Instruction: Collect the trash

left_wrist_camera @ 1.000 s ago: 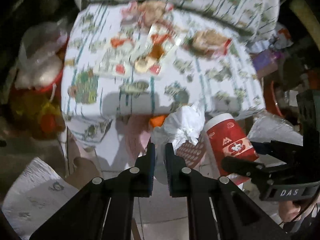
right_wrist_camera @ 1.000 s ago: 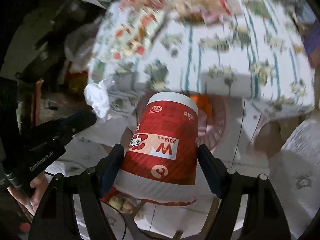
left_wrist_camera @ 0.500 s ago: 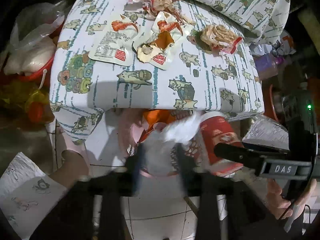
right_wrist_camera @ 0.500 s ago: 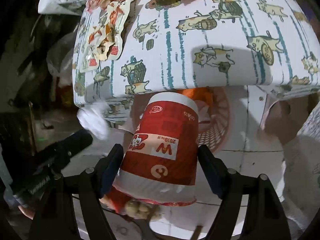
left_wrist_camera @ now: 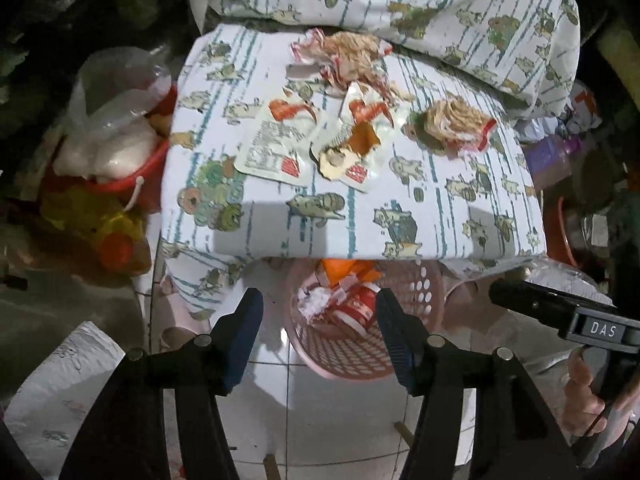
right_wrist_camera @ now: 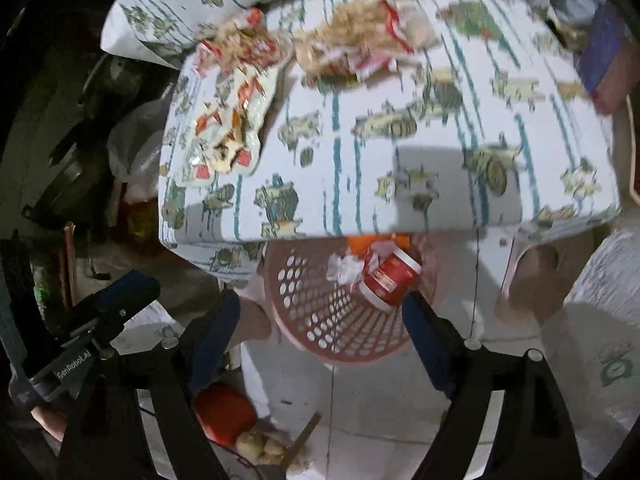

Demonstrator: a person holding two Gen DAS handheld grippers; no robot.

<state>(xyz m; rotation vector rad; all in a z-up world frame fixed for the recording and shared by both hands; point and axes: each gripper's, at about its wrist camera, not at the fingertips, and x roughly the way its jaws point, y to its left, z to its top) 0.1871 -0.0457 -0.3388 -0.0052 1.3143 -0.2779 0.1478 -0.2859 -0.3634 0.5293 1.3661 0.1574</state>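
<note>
Both grippers, left (left_wrist_camera: 318, 338) and right (right_wrist_camera: 320, 338), hang released over the basket (left_wrist_camera: 344, 360), cup (left_wrist_camera: 356, 308) dropped inside. Next: far wrappers (left_wrist_camera: 316, 144) on the table (left_wrist_camera: 440, 216).

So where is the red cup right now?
The red cup lies on its side in the pink basket on the floor, just below the table's front edge, beside a crumpled white tissue.

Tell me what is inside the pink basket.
In the pink basket lie a red paper cup, a crumpled white tissue and orange wrappers. The patterned cushion covers its far side.
</note>
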